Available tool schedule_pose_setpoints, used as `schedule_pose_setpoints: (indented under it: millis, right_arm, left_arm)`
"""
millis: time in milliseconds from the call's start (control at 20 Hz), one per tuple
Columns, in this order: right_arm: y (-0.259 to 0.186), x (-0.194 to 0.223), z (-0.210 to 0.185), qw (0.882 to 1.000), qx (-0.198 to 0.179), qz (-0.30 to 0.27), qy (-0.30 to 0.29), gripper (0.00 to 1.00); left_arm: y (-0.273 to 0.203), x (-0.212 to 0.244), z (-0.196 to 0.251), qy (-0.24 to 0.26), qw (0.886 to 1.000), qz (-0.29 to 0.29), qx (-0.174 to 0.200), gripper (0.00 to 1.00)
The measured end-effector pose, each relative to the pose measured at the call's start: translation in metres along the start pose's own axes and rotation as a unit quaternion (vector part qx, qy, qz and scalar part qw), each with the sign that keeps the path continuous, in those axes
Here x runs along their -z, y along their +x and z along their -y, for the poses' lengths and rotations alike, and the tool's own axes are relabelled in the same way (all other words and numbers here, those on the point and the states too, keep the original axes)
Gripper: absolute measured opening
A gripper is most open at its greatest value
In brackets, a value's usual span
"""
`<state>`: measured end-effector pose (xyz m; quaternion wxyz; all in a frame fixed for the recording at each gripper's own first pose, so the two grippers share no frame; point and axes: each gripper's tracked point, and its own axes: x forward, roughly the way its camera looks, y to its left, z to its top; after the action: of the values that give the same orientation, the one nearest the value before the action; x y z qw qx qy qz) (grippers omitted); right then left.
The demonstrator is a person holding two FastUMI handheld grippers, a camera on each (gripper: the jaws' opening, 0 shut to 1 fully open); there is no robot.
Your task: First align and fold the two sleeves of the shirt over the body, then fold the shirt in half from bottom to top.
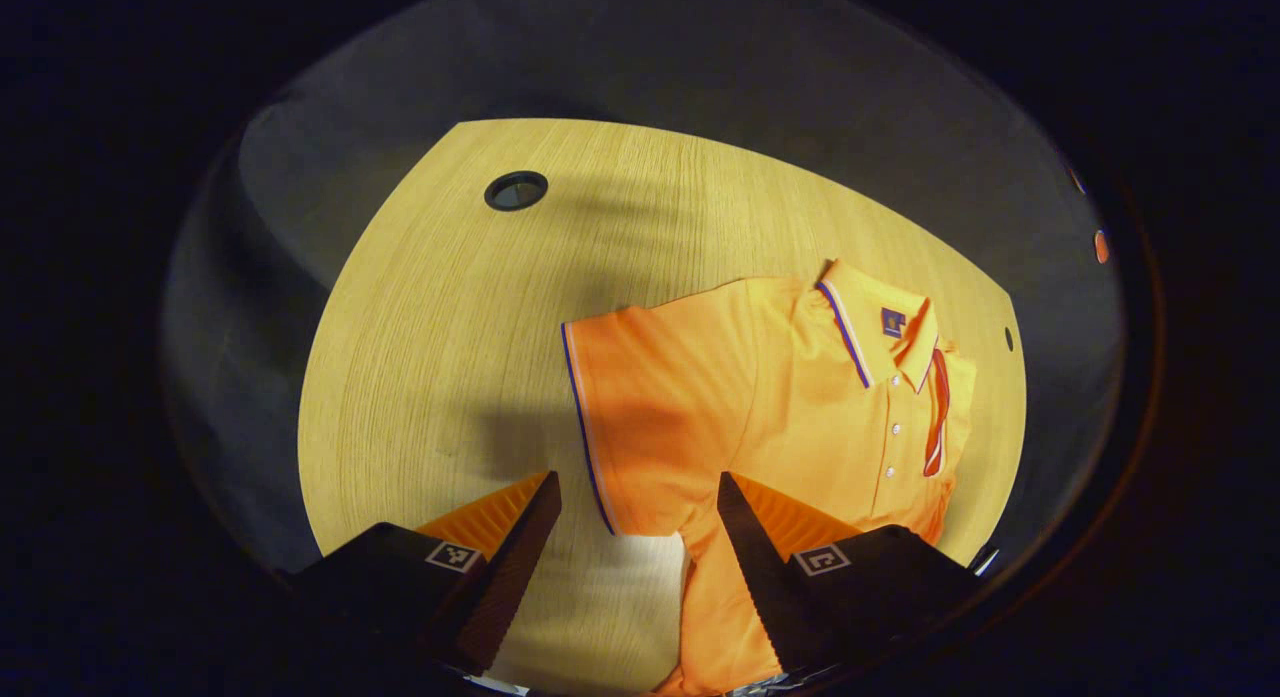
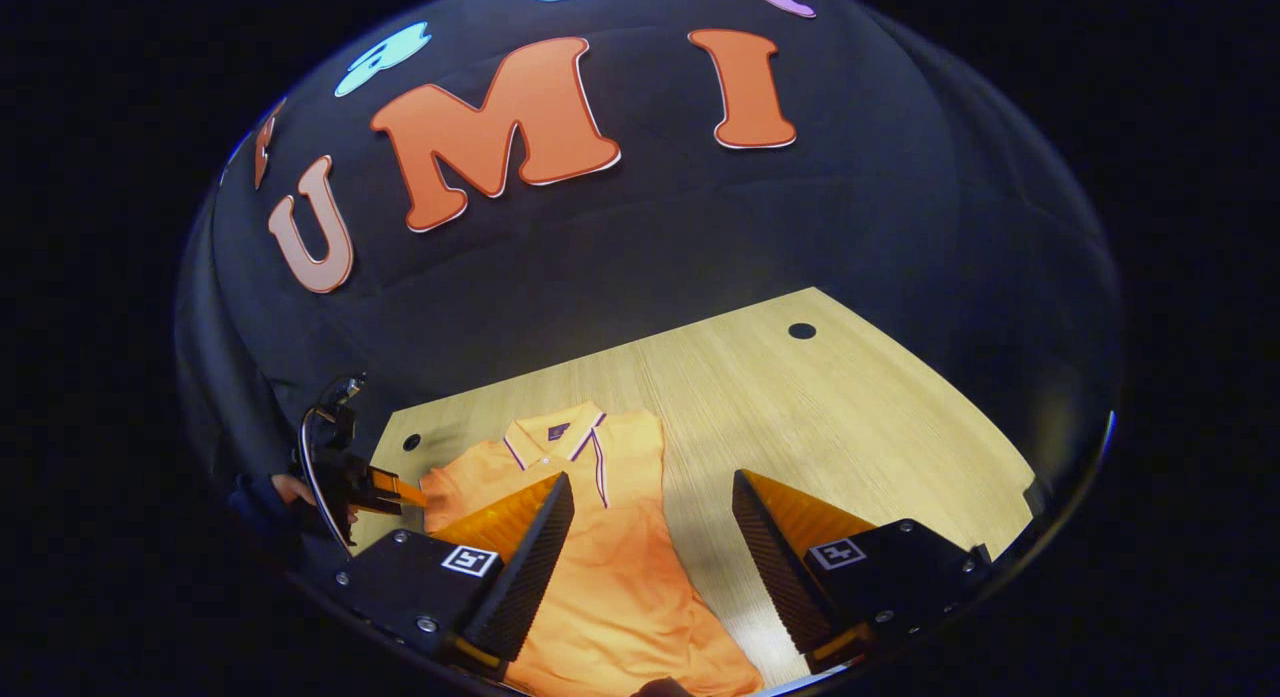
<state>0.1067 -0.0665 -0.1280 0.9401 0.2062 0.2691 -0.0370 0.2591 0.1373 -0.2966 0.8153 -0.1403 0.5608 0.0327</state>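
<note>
Your shirt [image 1: 790,407] lies flat on the wooden table [image 1: 440,337], collar at the far end. Your left gripper [image 1: 638,497] hangs above the sleeve [image 1: 650,417], jaws spread and holding nothing. Your right gripper [image 2: 652,497] is also spread and empty, over the shirt's right edge near the table's bare wood.

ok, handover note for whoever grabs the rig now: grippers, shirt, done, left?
Left gripper: jaws open, holding nothing, hovering over the spread sleeve of the orange polo shirt.
Right gripper: jaws open, holding nothing, above the shirt's other edge.
Shirt lies face up on the wooden table, collar buttoned. In the right gripper view that side looks already tucked in, though I can't be sure.
Left: fold the spread sleeve over the body, then fold bottom to top.
</note>
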Motion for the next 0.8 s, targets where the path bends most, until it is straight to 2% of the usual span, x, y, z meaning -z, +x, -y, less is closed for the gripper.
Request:
schedule_pose_setpoints:
  millis: [200, 250, 300, 400, 500, 650, 700, 750, 800]
  right_arm:
    - [-0.020, -0.002, 0.018, 0.999, 0.020, 0.021, 0.018, 0.97]
    - [-0.027, 0.000, 0.022, 0.999, 0.024, 0.024, 0.025, 0.98]
    - [-0.032, 0.002, 0.027, 0.999, 0.027, 0.026, 0.031, 0.98]
    - [-0.039, 0.006, 0.039, 0.998, 0.038, 0.028, 0.038, 0.98]
    - [-0.044, 0.008, 0.049, 0.997, 0.050, 0.029, 0.046, 0.98]
    - [-0.053, 0.013, 0.052, 0.996, 0.052, 0.034, 0.063, 0.97]
    - [-0.055, 0.014, 0.052, 0.996, 0.055, 0.034, 0.065, 0.98]
    - [-0.055, 0.019, 0.053, 0.996, 0.055, 0.032, 0.065, 0.97]
    - [-0.055, 0.024, 0.054, 0.996, 0.058, 0.026, 0.065, 0.97]
  left_arm:
    - [0.022, -0.010, -0.003, 0.011, 0.999, -0.013, -0.030, 0.94]
    - [0.027, -0.013, -0.006, 0.013, 0.999, -0.013, -0.039, 0.96]
    - [0.029, -0.014, -0.006, 0.013, 0.999, -0.014, -0.043, 0.94]
    - [0.035, -0.013, -0.006, 0.017, 0.998, -0.026, -0.053, 0.81]
    - [0.041, -0.009, -0.007, 0.013, 0.997, -0.038, -0.059, 0.81]
    - [0.040, -0.017, -0.003, 0.020, 0.998, -0.023, -0.056, 0.79]
    - [0.041, -0.017, -0.001, 0.026, 0.998, -0.024, -0.050, 0.67]
    - [0.040, -0.017, 0.004, 0.027, 0.999, -0.021, -0.036, 0.61]
    - [0.036, -0.017, 0.012, 0.031, 0.999, -0.027, -0.024, 0.37]
